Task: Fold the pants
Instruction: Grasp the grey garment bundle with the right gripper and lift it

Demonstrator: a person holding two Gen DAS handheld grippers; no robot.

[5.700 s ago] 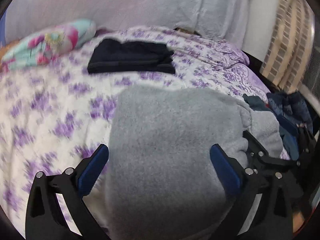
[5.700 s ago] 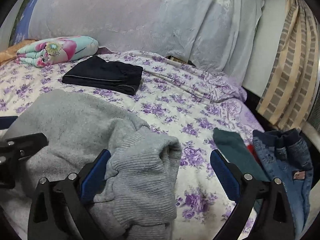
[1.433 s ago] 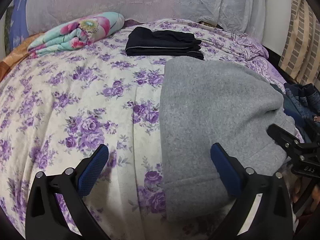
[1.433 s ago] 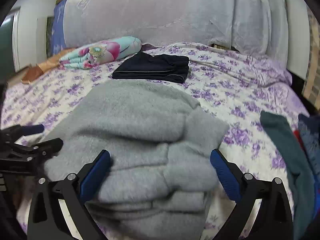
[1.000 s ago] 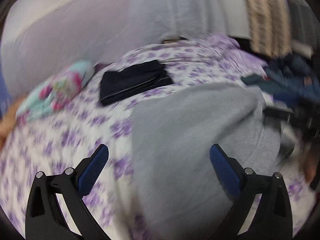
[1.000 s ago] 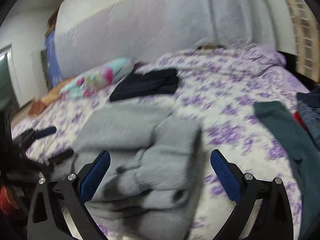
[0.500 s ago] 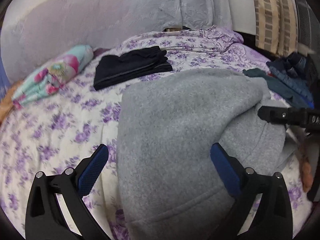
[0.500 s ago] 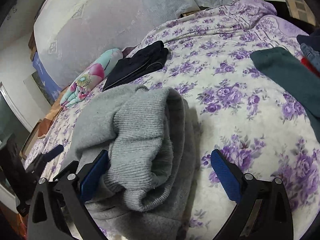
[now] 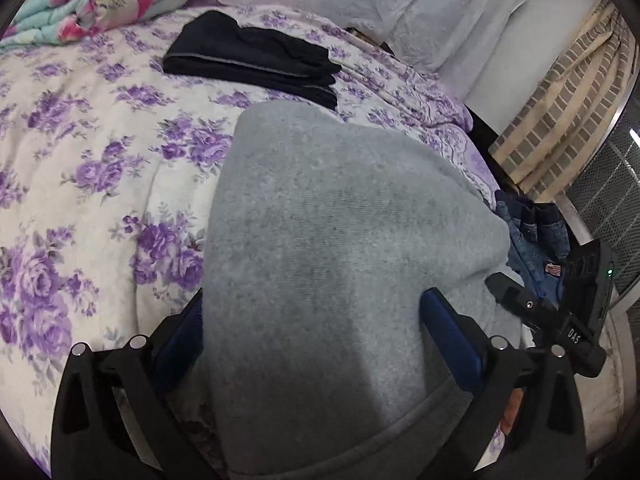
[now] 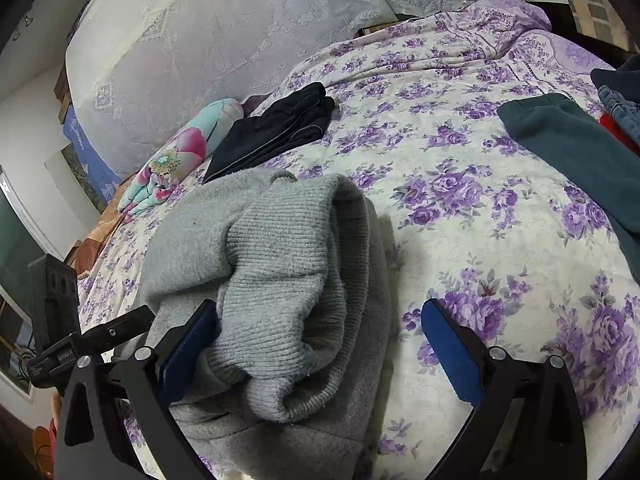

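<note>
Both tongs, left (image 9: pixel 320 332) and right (image 10: pixel 320 336), stood wide apart over the folded grey pants (image 9: pixel 340 248) on the flowered bed (image 9: pixel 100 152).

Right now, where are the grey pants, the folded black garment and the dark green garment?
grey pants (image 9: pixel 344 240), left wrist view, middle of the smooth folded top.
folded black garment (image 9: pixel 256 60), left wrist view, centre of its top layer.
dark green garment (image 10: pixel 576 148), right wrist view, its flat upper surface.
</note>
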